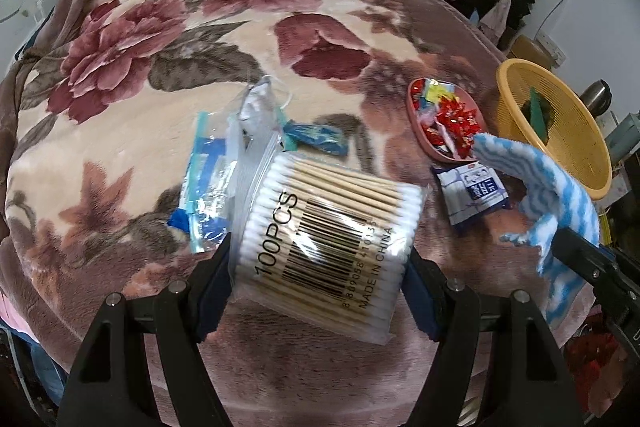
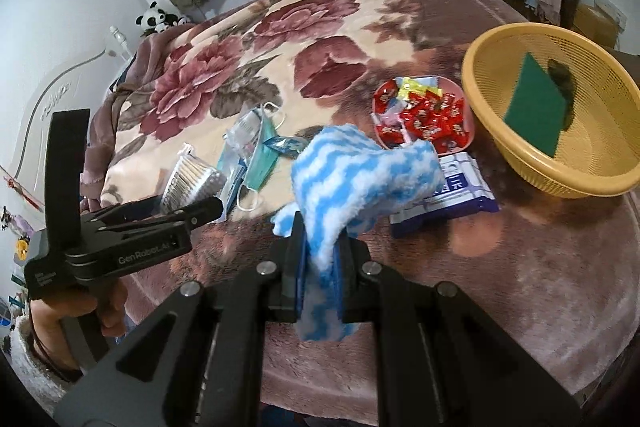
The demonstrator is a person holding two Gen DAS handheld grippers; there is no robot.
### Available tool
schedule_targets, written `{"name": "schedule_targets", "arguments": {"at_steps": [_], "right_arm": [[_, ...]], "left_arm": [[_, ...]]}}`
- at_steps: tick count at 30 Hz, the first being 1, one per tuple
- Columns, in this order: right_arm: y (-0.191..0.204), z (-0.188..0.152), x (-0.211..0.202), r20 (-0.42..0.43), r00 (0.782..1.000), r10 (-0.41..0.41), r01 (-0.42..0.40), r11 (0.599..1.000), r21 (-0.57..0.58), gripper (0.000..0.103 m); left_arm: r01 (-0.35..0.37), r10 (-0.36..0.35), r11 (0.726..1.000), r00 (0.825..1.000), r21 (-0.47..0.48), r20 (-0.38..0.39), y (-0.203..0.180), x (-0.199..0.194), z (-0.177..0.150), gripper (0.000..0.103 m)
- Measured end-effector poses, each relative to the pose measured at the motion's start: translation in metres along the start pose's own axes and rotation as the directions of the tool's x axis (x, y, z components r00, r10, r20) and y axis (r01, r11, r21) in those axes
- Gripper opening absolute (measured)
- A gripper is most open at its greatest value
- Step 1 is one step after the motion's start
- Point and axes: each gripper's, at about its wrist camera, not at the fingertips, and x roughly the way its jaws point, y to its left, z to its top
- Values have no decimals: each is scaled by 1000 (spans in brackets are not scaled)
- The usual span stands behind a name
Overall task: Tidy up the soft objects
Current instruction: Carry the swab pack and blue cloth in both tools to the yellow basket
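Left gripper (image 1: 320, 263) clamped on cotton swab pack (image 1: 328, 231), above blanket (image 1: 160, 87). Right gripper (image 2: 320, 267) pinched tight on striped cloth (image 2: 360, 179). Yellow basket (image 2: 500, 155) at blanket's right edge.

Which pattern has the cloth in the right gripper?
Blue and white wavy stripes on the cloth, clearest in the right wrist view.

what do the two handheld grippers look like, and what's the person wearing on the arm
Both grippers, left gripper and right gripper, are matte black with silver screws and blue pads. The left's body carries pale GenRobot lettering. The person's hand emerges from a fuzzy whitish sleeve.
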Motion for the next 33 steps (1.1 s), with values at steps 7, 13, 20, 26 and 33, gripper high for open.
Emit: {"name": "schedule_targets", "arguments": {"at_steps": [7,13,20,26,33], "right_arm": [[-24,4,-13,25,1000,-3,3,999,33,11],[-49,15,-27,61,998,-23,20,998,63,11],[-84,39,-48,115,991,-67,58,995,85,11],[-124,64,-67,165,978,-126,107,987,118,11],[-167,80,-82,194,962,-193,161,972,173,11]], "left_arm": [[12,-12,999,1000,34,1,-28,0,11,76],[37,-38,997,999,69,5,-61,2,27,76],[101,-103,988,995,117,11,-113,3,57,77],[174,-176,973,984,152,-1,-166,11,88,77],[226,-230,951,973,211,-8,-233,24,121,77]]}}
